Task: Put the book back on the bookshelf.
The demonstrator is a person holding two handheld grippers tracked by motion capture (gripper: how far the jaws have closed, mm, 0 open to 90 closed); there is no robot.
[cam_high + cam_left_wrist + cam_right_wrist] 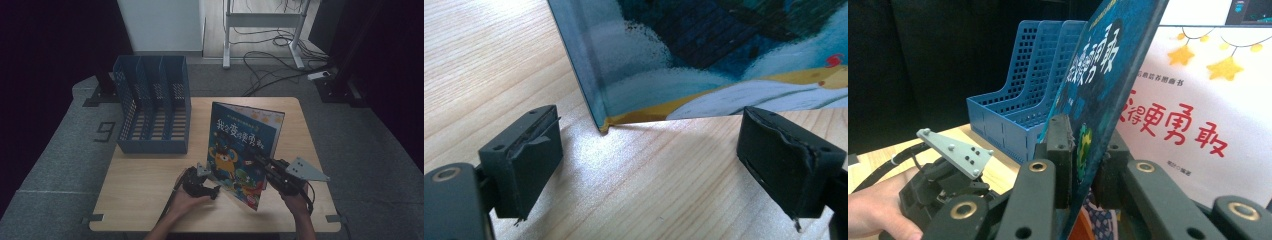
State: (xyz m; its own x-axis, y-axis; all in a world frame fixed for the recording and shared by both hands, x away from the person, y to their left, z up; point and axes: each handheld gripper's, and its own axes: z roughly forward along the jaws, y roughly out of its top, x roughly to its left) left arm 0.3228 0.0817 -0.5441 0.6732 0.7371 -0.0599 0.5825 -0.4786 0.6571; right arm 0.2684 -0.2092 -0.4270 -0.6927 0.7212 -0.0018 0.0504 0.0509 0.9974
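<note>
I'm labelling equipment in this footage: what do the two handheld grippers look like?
Both are black, with linked arms joined by brass-ringed pivots and blocky black jaw pads. The left gripper has worn, ragged pads. The right gripper carries a grey three-cornered plate and a black cable; the left one has such a plate too, studded with small bolts.

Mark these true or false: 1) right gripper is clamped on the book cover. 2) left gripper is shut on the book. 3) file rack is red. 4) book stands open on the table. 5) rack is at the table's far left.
1) True: the right gripper has its jaws closed on the front cover of the book.
2) False: the left gripper is open, and the book's corner sits between its jaws, untouched.
3) False: the file rack is blue.
4) True: it stands open, its lower edge on the table.
5) True.
</note>
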